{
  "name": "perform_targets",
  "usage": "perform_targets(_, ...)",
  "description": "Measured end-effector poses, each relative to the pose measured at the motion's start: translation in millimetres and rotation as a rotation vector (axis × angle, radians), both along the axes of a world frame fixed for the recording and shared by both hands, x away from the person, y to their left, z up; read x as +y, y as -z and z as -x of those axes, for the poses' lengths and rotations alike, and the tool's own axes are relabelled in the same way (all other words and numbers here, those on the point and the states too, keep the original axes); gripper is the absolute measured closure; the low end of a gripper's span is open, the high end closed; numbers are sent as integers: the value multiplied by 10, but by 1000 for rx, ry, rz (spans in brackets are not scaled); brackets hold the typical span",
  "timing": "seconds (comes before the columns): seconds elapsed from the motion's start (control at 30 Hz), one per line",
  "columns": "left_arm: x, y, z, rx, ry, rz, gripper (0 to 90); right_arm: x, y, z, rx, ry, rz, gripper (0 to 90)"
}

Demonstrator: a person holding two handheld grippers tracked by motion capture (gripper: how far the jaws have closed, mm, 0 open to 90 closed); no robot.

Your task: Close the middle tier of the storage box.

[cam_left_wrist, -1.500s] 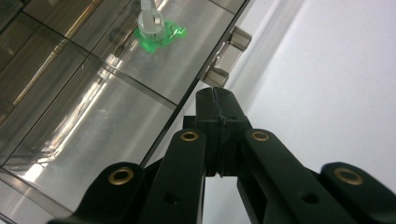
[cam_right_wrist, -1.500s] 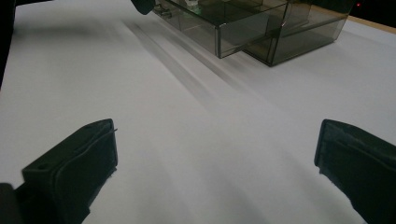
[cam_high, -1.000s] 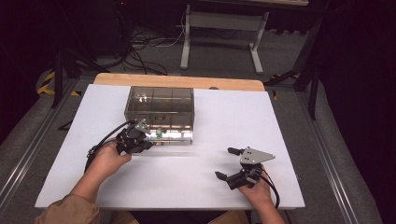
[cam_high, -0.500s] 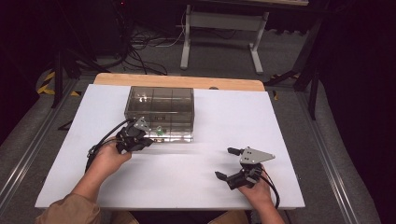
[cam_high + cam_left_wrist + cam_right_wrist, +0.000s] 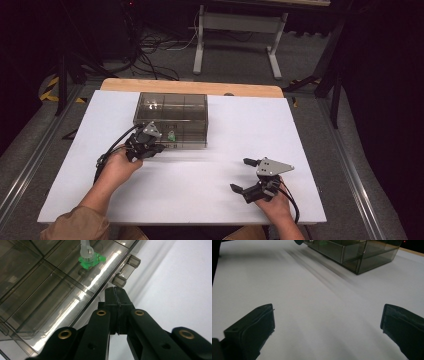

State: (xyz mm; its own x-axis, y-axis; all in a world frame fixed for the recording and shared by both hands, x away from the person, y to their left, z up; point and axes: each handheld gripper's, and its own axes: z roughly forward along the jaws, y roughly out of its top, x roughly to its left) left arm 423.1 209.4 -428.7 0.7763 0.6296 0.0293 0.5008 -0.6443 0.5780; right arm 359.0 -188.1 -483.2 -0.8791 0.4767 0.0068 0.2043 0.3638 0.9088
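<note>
A smoky clear drawer box stands at the back middle of the white table. My left gripper is at its front left, shut with nothing between the jaws. In the left gripper view the shut tips of the left gripper sit just under a small drawer handle; I cannot tell whether they touch it. Behind the clear drawer wall lies a green part with a clear piece on it, seen from above as a green part. My right gripper rests open near the front right edge, and the right gripper has bare table between its jaws.
The box lies far ahead in the right gripper view. A wooden strip runs along the table's back edge. Cables and a stand's legs are on the floor beyond. Metal rails flank the table.
The lower drawer front that stuck out of the box has slid back in. My left gripper has edged slightly toward the box. The right gripper has not moved.
</note>
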Motion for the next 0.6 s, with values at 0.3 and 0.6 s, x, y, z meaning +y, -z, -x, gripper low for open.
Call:
perform_targets(0.3,13,15,-60,-6,-45,24,900,0,0,-1,-1,1,4,0)
perform_targets(0.6,48,28,-111,0,-62,50,900,4,1,1,-2,2,8,0)
